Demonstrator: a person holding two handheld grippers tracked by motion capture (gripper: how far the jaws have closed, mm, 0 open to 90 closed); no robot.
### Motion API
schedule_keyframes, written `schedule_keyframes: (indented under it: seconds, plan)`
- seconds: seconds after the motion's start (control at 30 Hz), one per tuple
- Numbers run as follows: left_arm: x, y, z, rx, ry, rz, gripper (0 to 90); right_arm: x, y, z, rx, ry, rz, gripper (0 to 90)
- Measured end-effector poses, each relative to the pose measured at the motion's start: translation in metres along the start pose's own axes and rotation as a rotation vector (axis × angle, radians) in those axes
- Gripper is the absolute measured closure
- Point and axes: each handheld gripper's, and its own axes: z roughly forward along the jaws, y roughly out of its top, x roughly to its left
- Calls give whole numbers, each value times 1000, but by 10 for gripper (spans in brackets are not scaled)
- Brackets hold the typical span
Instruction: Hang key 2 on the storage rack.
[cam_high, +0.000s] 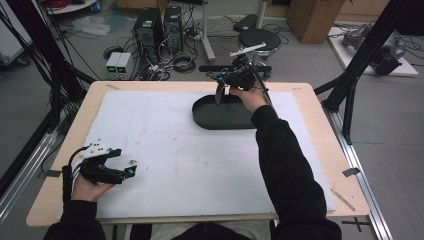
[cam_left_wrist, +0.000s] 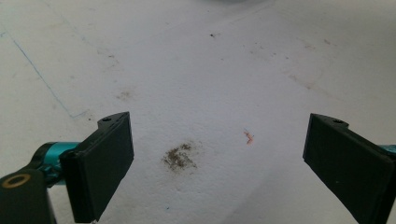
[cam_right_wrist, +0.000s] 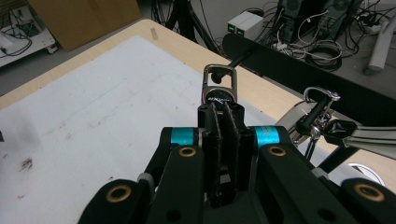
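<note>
The right gripper has its jaws clenched on a metal carabiner clip, lifted above the black tray; setting it down remains, while the left gripper rests released on the surface

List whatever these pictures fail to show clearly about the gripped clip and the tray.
- Clip: in the right gripper view its lower part is hidden between the shut pads of the right gripper; in the high view it is too small to identify.
- Tray: in the high view the person's hand and sleeve cover its right end.
- Left gripper: the left gripper view's bottom edge cuts off its open jaws.
</note>
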Motion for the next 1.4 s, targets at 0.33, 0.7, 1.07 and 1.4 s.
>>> schedule_keyframes:
  seconds: [0.33,0.7,1.07,1.4]
  plan:
    - [0,0,0,-1,2,0,90,12,-1,20,41,-84,-77,863]
    - [1,0,0,-7,2,2,90,20,-2,35,60,-132,-110,860]
    - [2,0,0,-4,3,1,90,11,-3,46,40,-145,-57,857]
    - [2,0,-1,-7,2,-1,90,4,-6,53,28,-134,-28,767]
